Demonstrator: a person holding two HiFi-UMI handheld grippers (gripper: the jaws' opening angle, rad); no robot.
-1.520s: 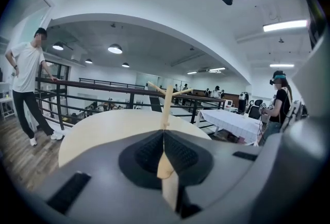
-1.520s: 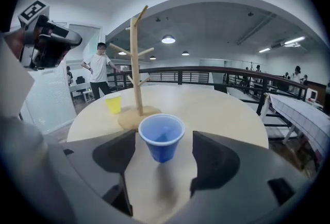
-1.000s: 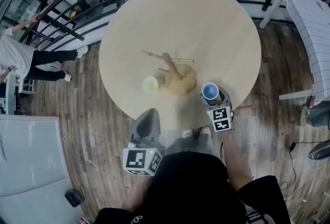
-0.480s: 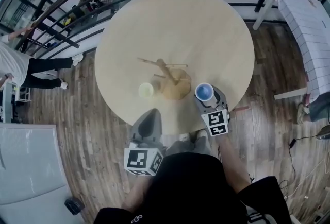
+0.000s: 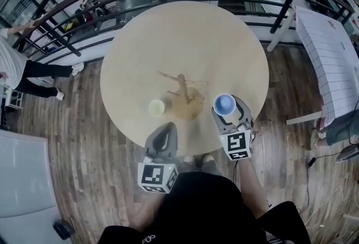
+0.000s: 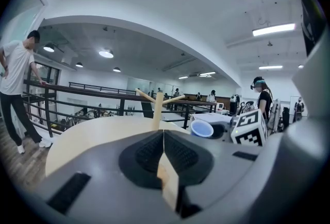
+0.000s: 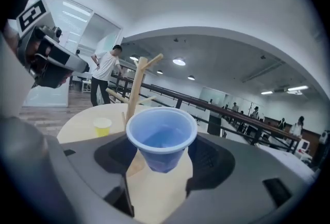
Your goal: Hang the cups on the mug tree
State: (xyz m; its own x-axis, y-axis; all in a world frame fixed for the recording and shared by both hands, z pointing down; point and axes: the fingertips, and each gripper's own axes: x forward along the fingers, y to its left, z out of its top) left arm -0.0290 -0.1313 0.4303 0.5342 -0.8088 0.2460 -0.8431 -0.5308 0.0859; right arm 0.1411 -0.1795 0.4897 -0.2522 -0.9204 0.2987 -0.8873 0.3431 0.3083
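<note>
Steadiness counts: the right tool (image 5: 225,108), clamped on the blue plastic cup (image 7: 161,136) right of the wooden mug tree (image 5: 183,90), should probably upend it onto a peg (image 5: 196,81); left tool (image 6: 163,138) closed, empty.

A round, pale wooden desk (image 5: 185,35) stands on a floor of dark wooden planks (image 5: 78,125). Behind it curves a dark metal railing (image 6: 88,89), with a lower level of the building beyond. At the left a person in a white shirt and dark trousers (image 5: 33,72) stands beside the railing, one hand on its top rail. To the right, well apart from the desk, is a white table with a grid-lined cover (image 5: 328,52). A white cabinet (image 5: 22,181) fills the lower left corner, with a small dark object (image 5: 63,230) on the floor near it. Round ceiling lights (image 6: 106,54) and strip lights (image 6: 273,29) glow overhead.
</note>
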